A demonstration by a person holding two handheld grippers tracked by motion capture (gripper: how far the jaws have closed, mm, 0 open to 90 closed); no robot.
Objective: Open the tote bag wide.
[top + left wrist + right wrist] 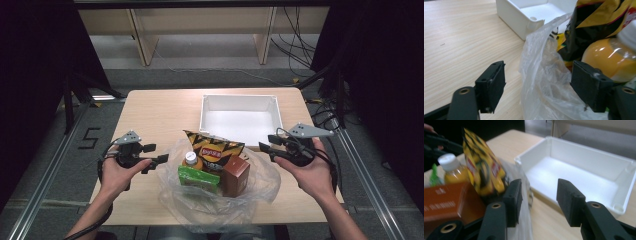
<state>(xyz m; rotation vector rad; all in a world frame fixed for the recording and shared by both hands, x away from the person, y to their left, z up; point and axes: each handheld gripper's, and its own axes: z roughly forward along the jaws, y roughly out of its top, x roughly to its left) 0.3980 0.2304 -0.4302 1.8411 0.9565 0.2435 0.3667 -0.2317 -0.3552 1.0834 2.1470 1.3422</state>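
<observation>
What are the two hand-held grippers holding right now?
Nothing. The left hand-held gripper and right hand-held gripper are both open beside the clear plastic bag.

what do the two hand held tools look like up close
Both are black. The left tool and right tool each carry a grey three-cornered plate on top and trail a black cable past the wrist. Their jaws end in flat, blocky black pads, on arms with brass-coloured rivet holes. The forearms are bare, no sleeves.
</observation>
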